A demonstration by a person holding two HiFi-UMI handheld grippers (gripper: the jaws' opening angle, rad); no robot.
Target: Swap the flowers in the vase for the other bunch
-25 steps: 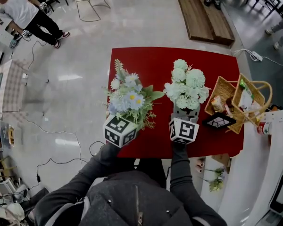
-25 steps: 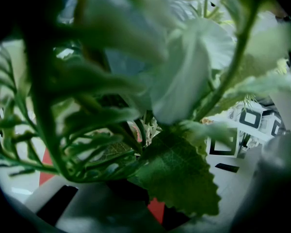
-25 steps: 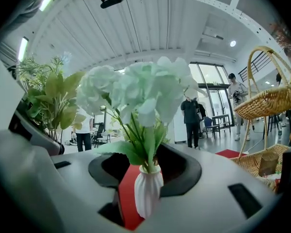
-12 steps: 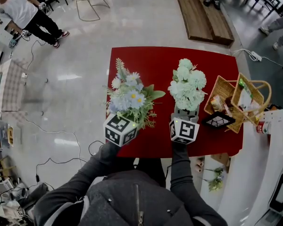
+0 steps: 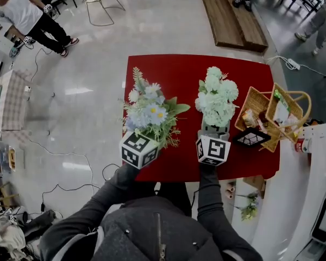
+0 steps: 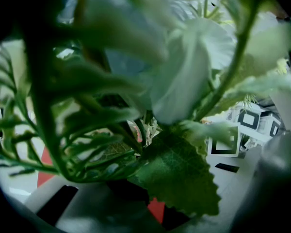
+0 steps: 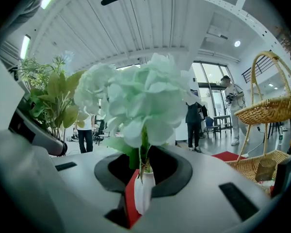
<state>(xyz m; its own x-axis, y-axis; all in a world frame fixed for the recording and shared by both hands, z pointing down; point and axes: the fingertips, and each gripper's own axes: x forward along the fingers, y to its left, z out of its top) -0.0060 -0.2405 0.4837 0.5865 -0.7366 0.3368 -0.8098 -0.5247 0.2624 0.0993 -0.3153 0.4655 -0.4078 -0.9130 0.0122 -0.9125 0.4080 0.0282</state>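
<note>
My left gripper clenched on the blue bunch above the red surface, near its left edge, my right gripper, jaws just closing, grasping the white vase with 1 pale-green bunch inside

The right tool has just been closing its jaws, and they now pinch the slim white vase between them. The pale green hydrangea bunch in that vase, spread wide a second ago, now stands as a narrower cluster, shifted slightly right. At the top right edge, a grey-clad person has stepped further away.
</note>
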